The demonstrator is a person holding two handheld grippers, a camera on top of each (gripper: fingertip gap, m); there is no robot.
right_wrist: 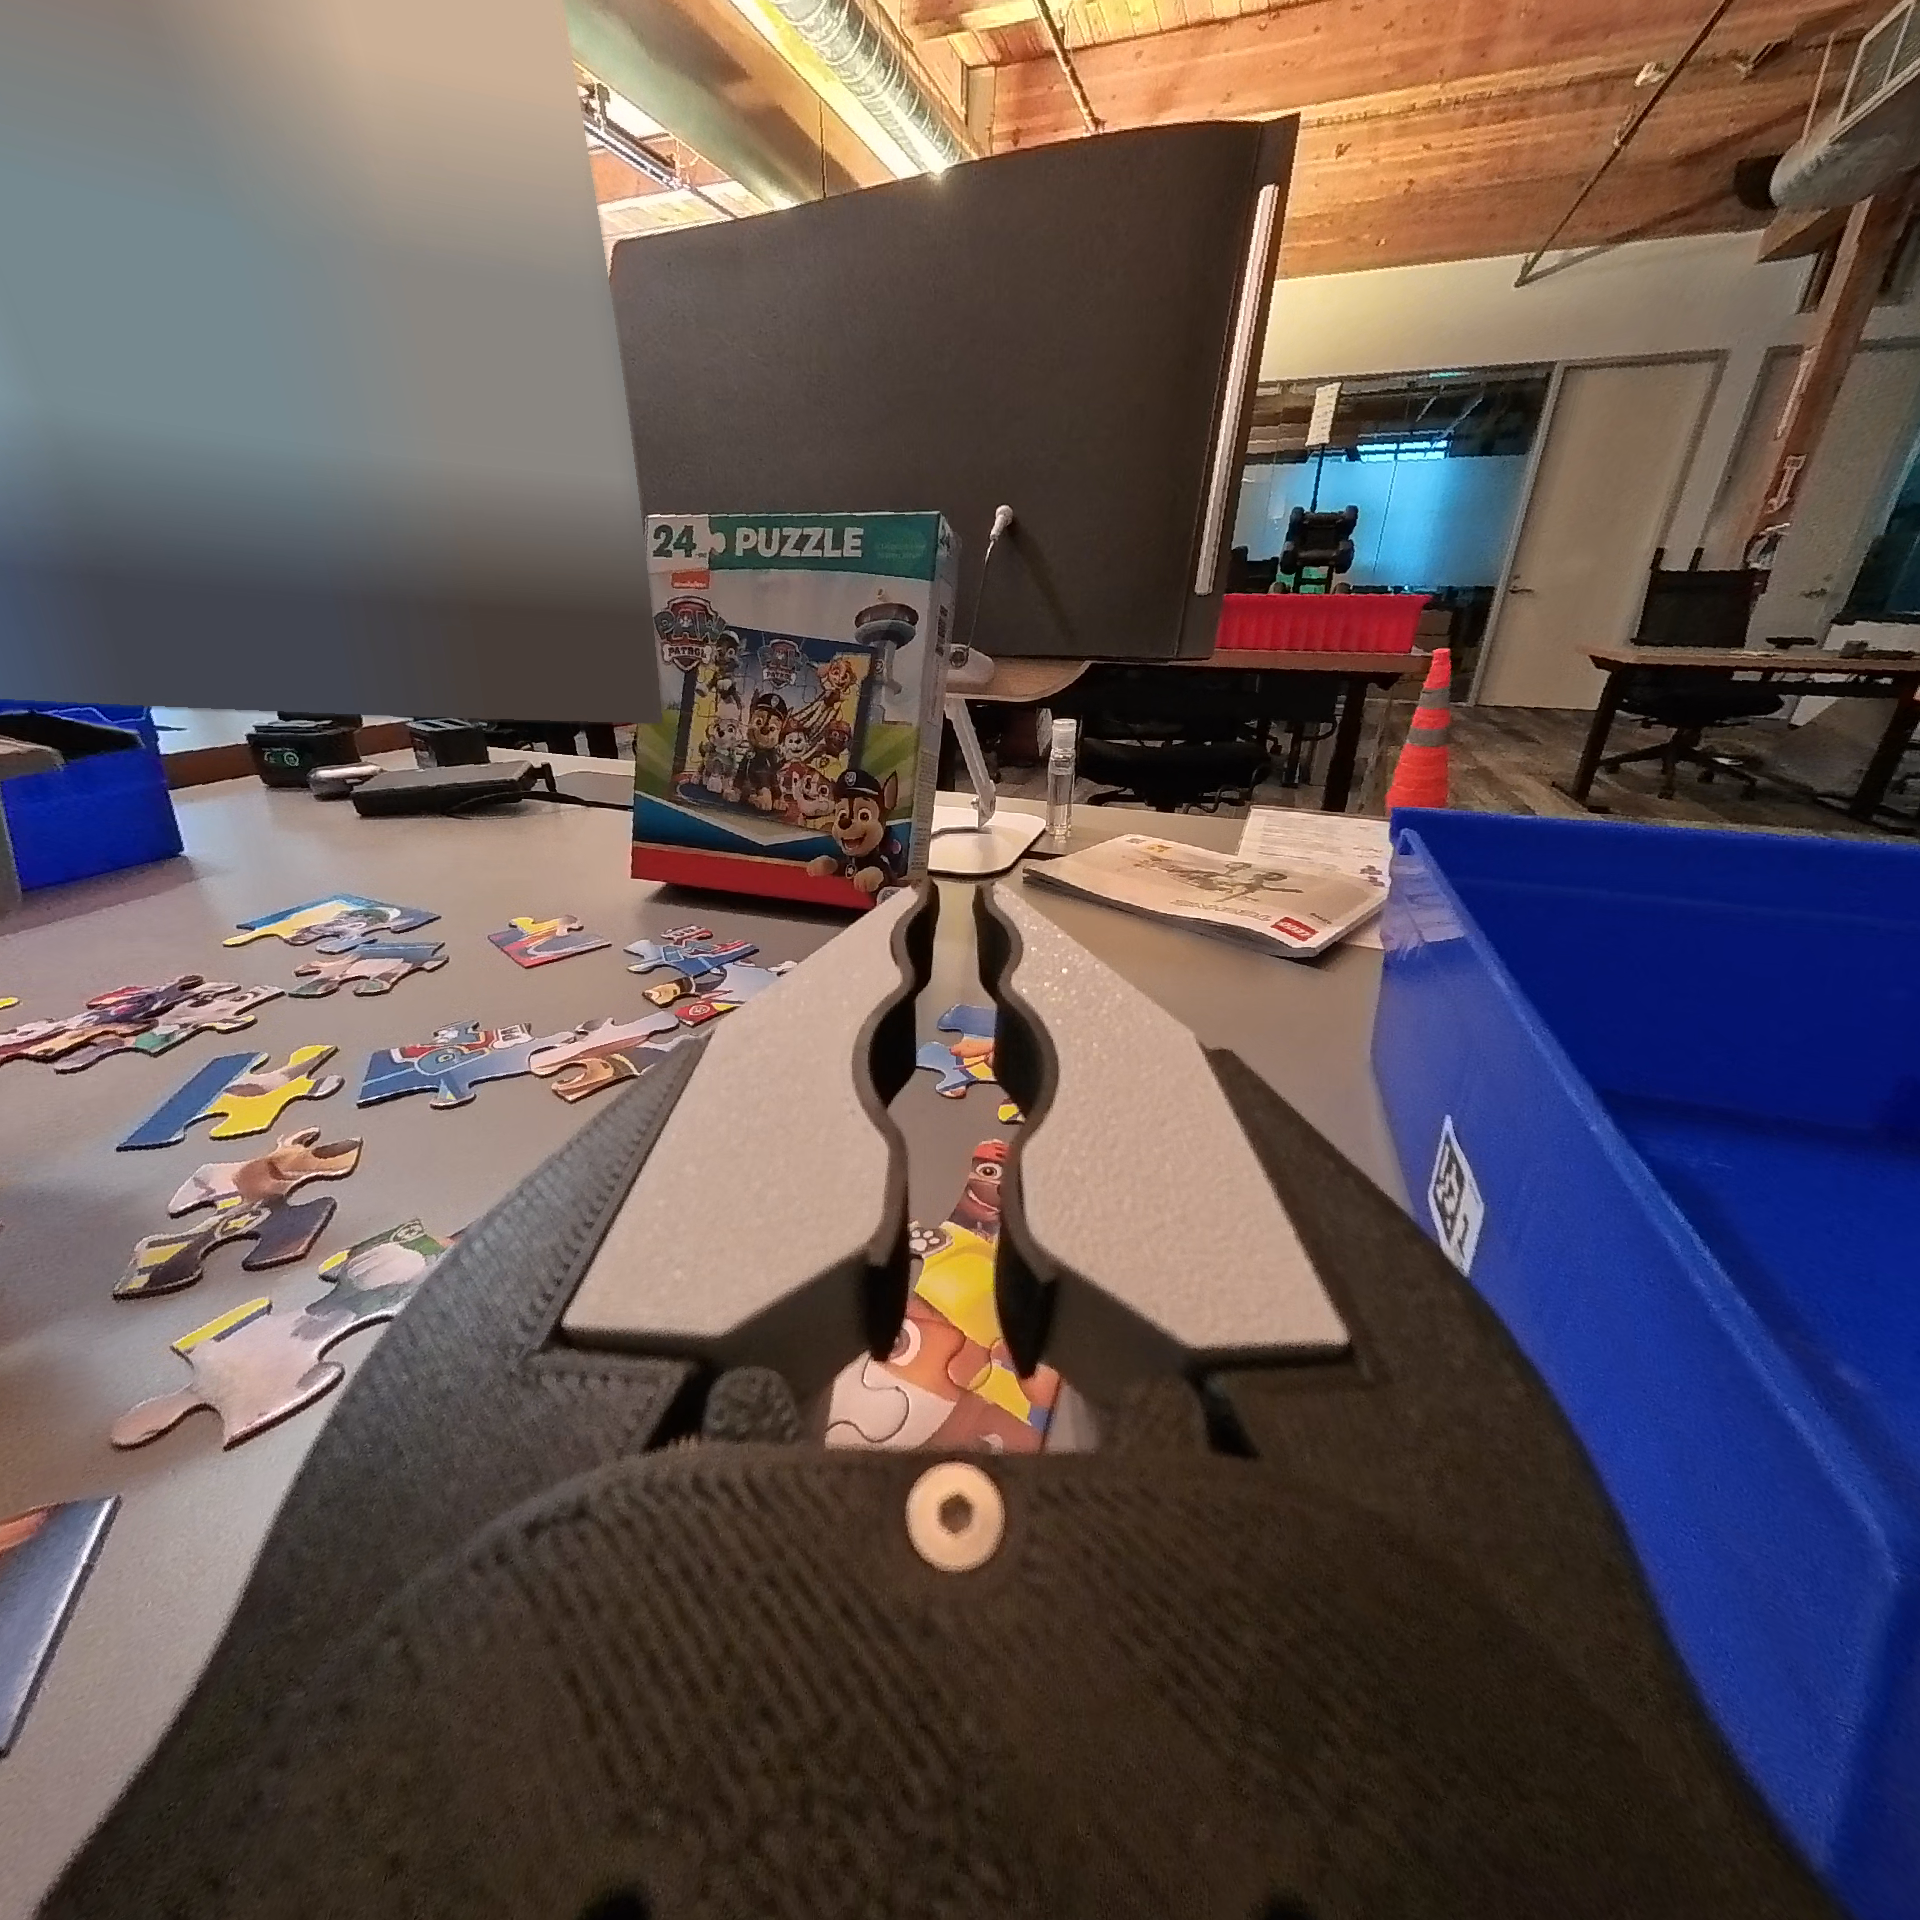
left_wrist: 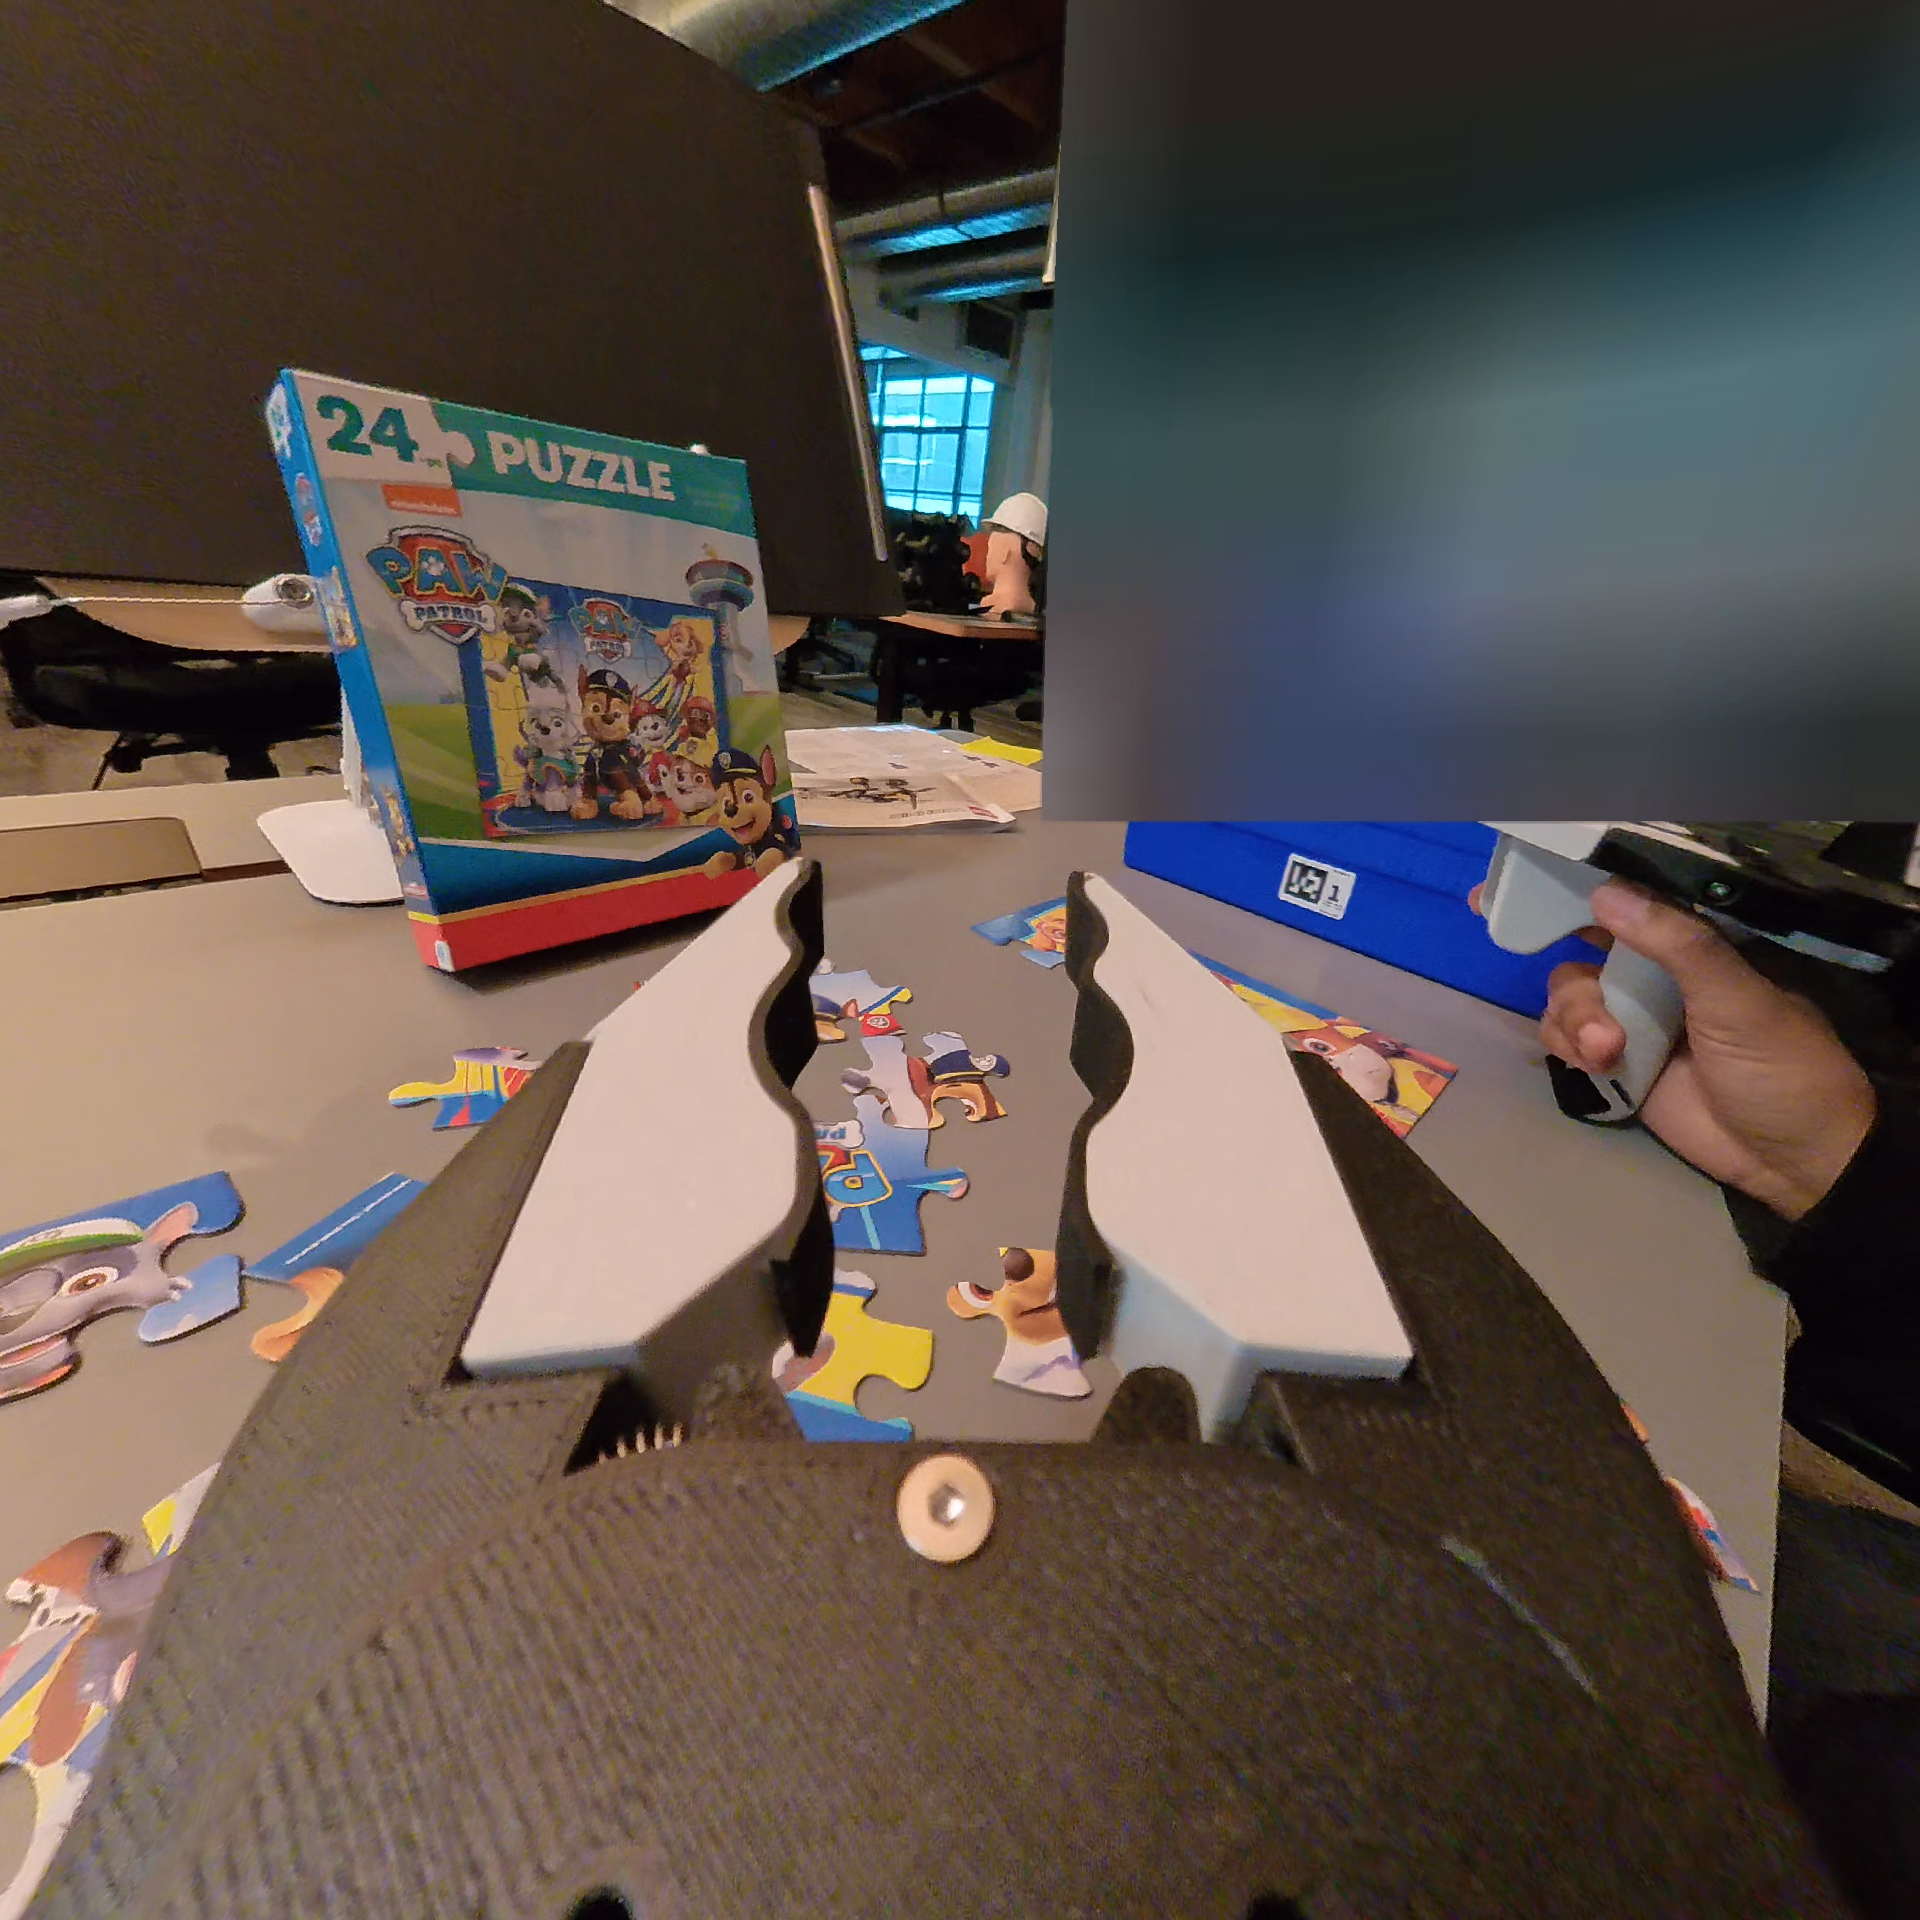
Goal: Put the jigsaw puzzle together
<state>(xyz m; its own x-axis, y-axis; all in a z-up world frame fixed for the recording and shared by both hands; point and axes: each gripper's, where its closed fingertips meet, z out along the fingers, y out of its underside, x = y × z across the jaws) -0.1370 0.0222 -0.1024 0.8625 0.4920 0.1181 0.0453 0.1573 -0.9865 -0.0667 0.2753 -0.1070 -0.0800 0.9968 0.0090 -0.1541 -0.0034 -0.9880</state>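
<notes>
Both wrist views skim low over the table [left_wrist: 156, 997] (sharing the puzzle box [left_wrist: 540, 665]).

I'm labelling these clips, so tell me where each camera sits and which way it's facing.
Left wrist view: on the left gripper, low over the table, facing the puzzle box; fingers apart, a hand at right.
Right wrist view: on the right gripper, facing the same box; fingers nearly closed, blue bin at right.
Shared: box, loose pieces, booklet.
</notes>
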